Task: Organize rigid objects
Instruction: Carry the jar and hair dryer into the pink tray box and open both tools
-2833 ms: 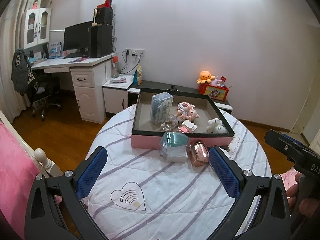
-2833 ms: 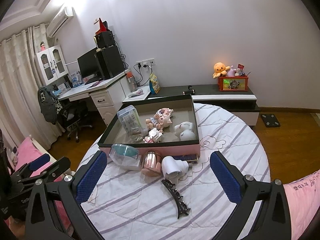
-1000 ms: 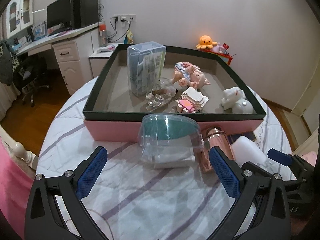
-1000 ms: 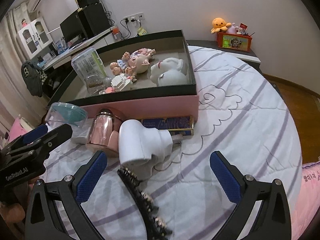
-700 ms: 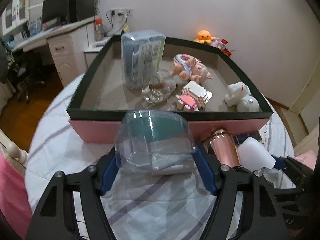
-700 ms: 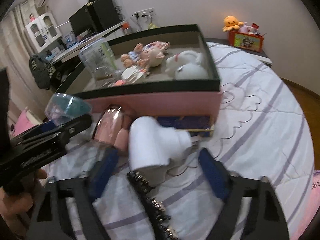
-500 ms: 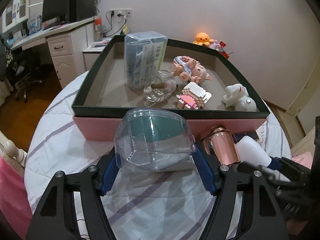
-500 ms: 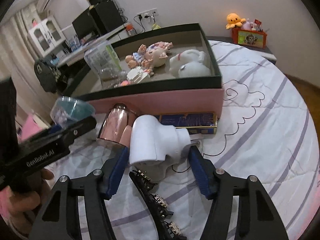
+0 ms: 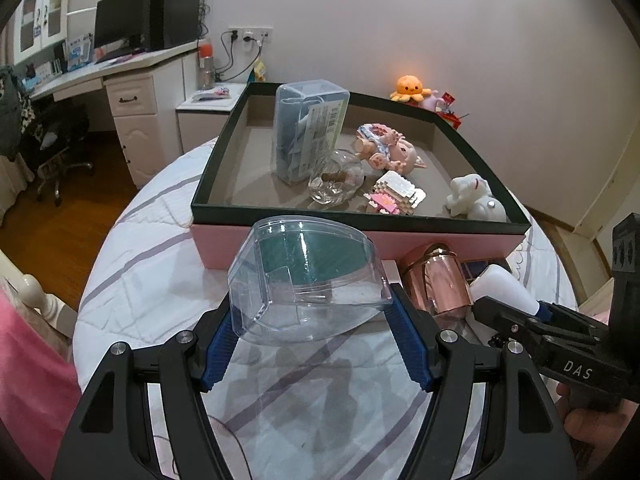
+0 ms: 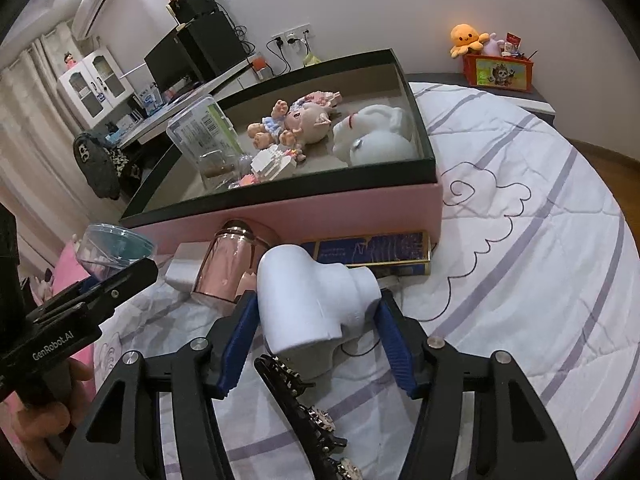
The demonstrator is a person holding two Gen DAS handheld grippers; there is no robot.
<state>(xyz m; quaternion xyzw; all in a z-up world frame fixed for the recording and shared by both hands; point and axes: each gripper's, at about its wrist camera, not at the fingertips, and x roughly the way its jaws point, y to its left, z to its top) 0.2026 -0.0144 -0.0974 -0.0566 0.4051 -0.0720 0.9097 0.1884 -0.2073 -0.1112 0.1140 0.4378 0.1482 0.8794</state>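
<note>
**Both grippers closed on items in front of the pink box**

The left gripper (image 9: pixel 316 332) angled downward over the striped white quilt (image 9: pixel 152 248), its blue pads pressed against either side of a clear plastic dome-shaped case with a teal insert (image 9: pixel 308 280), which sat tilted and raised off the quilt. The jaws stood about half open, held there by the case. A hand (image 9: pixel 592 436) gripped the other tool at the lower right edge of that view.

The right gripper (image 10: pixel 316 344) also pointed steeply down. Its jaws were closing, its blue pads against the flanks of a white plastic elbow-shaped fitting (image 10: pixel 312 300) lying on the quilt.

Between the two held items stood a rose-gold metallic cup (image 10: pixel 228 268). A dark blue flat tin with gold edging (image 10: pixel 372 250) lay against the wall of the pink, black-rimmed shallow box (image 10: pixel 320 216). A black studded hair clip (image 10: pixel 304 404) lay just under the fitting. Inside the box were a clear lidded container (image 9: pixel 308 132), a glass jar (image 9: pixel 336 180), a pink doll (image 9: pixel 388 152), a white brick model (image 9: pixel 396 196) and a white elephant figure (image 9: pixel 476 196).
</note>
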